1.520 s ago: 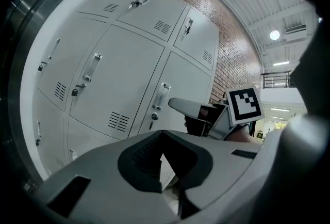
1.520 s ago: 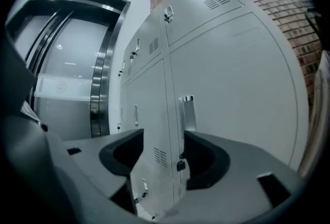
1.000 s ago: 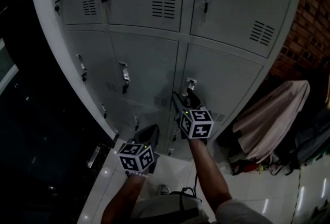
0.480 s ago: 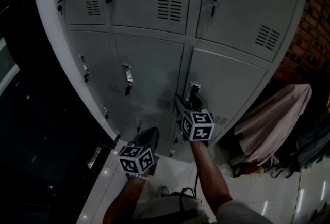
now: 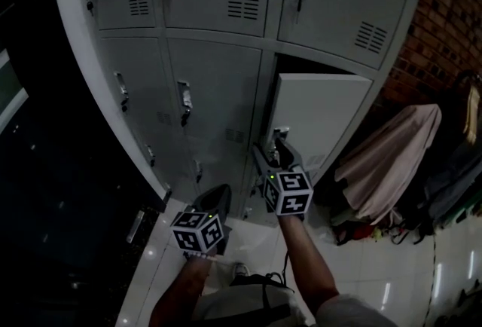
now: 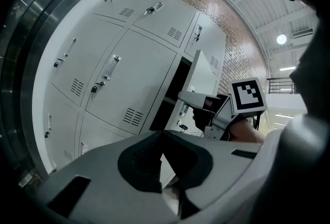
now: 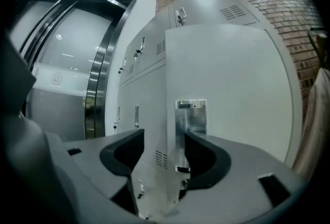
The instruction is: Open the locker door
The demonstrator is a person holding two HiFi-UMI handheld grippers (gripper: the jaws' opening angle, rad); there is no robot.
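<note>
Forearms (image 5: pixel 305 261) rise from the bottom edge of the head view over a pale tiled floor (image 5: pixel 252 239). Nearest us, the left gripper (image 6: pixel 164 138) hangs low before the bottom row, its jaws together at the tips with nothing in them.

Just beyond and higher, the right gripper (image 7: pixel 164 136) reaches level to the door (image 5: pixel 320 118). Its jaws stand wide and have just been closing a little, with the door's free edge and the metal handle (image 7: pixel 191 125) between them. The handle lies right beside one pad and the other pad is clear of the door. We cannot tell whether anything presses, so we see no real grip.

The door stands swung partway out from its locker (image 5: pixel 301 64) in the middle row, right column. We see that compartment only as a black gap above and beside the door, and what it contains we cannot make out.

The other lockers (image 5: pixel 218 92) are all shut, so their contents are hidden. The top row is cut off by the frame, with small locks or keys hanging under its handles.

Farther right, a brick wall (image 5: pixel 444 24) stands behind a pale cloth (image 5: pixel 392 160) draped over something hidden, with dark shapes beside it that we cannot identify. The left side of the head view is nearly black; the right gripper view shows a steel frame (image 7: pixel 98 89) there.
</note>
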